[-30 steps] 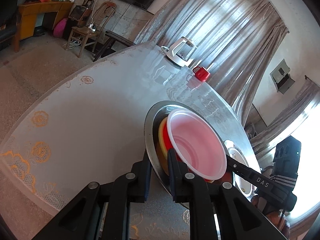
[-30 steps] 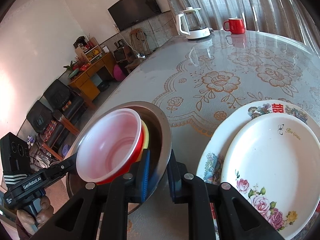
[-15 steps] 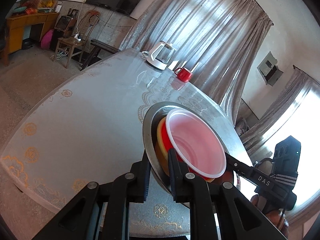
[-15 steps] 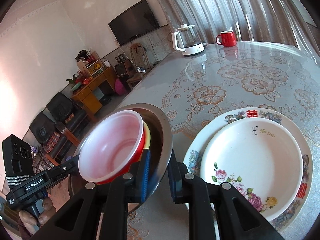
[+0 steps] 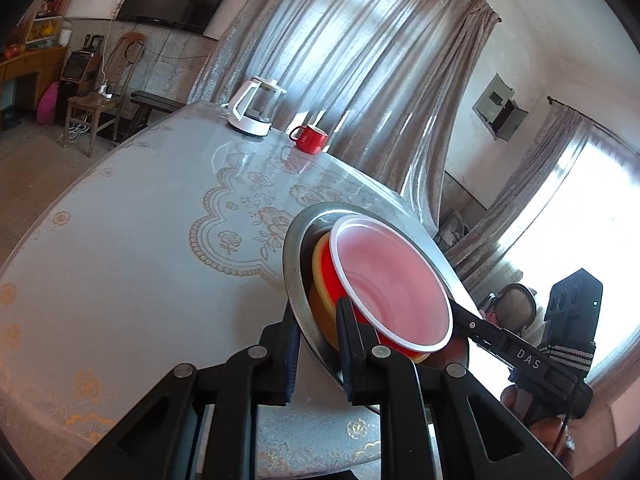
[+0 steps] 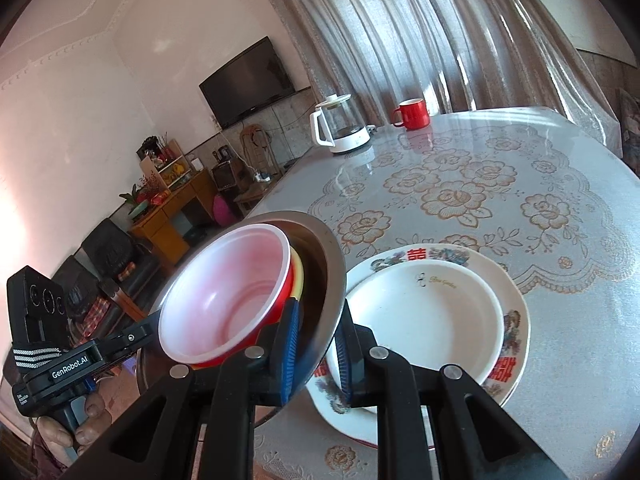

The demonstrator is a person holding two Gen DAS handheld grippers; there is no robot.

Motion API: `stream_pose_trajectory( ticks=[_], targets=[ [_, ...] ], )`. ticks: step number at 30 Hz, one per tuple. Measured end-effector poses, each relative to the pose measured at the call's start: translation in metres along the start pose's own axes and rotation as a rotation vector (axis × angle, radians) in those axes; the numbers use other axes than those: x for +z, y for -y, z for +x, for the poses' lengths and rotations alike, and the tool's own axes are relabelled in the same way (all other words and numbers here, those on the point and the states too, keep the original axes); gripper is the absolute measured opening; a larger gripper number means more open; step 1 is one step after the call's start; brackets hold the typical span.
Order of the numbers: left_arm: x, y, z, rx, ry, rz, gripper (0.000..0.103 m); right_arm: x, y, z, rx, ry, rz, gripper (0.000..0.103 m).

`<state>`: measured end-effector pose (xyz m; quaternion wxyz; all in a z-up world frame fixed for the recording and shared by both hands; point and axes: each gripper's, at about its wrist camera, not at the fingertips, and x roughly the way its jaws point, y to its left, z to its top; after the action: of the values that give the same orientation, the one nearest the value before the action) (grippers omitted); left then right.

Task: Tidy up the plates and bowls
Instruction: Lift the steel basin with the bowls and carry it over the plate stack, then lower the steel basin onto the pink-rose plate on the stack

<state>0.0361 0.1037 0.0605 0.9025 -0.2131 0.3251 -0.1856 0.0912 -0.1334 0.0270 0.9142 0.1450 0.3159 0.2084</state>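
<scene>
Left wrist view: the left tool (image 5: 316,344) is clamped on the near rim of a stainless steel bowl (image 5: 294,268), one finger outside the wall and one inside. The bowl is held tilted above the table (image 5: 132,264), its opening turned toward the right. Nested inside it are a yellow bowl (image 5: 319,268) and, on top, a red plastic bowl (image 5: 394,284) with a white rim and pale pink interior. The right tool (image 5: 460,314) comes in from the right and reaches the steel bowl's far rim behind the red bowl.

Right wrist view: the right tool (image 6: 316,344) is closed on the opposite rim of the steel bowl, which leans to the left. Just right of that tool, on the table, a small white floral plate (image 6: 424,320) sits stacked on a larger floral plate (image 6: 512,308). At the far side of the table stand a glass kettle (image 6: 340,128) and a red mug (image 6: 412,113), near each other.
</scene>
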Motion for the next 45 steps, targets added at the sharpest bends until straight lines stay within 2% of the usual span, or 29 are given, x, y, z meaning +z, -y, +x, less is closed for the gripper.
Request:
stream_pose_trajectory(
  ticks=[8, 16, 29, 45],
  targets=[
    [0.01, 0.029, 0.029, -0.049, -0.043, 0.032, 0.018, 0.013, 0.031, -0.024, -0.054, 0.069, 0.059, 0.017],
    [0.01, 0.046, 0.048, -0.06, -0.079, 0.068, 0.018, 0.017, 0.051, -0.034, -0.087, 0.095, 0.097, 0.017],
    [-0.001, 0.049, 0.079, -0.054, -0.164, 0.074, 0.02, 0.005, 0.079, -0.027, -0.134, 0.051, 0.164, 0.017],
    [-0.011, 0.039, 0.104, -0.038, -0.221, 0.065, 0.02, -0.005, 0.095, -0.012, -0.172, 0.003, 0.195, 0.017]
  ],
)
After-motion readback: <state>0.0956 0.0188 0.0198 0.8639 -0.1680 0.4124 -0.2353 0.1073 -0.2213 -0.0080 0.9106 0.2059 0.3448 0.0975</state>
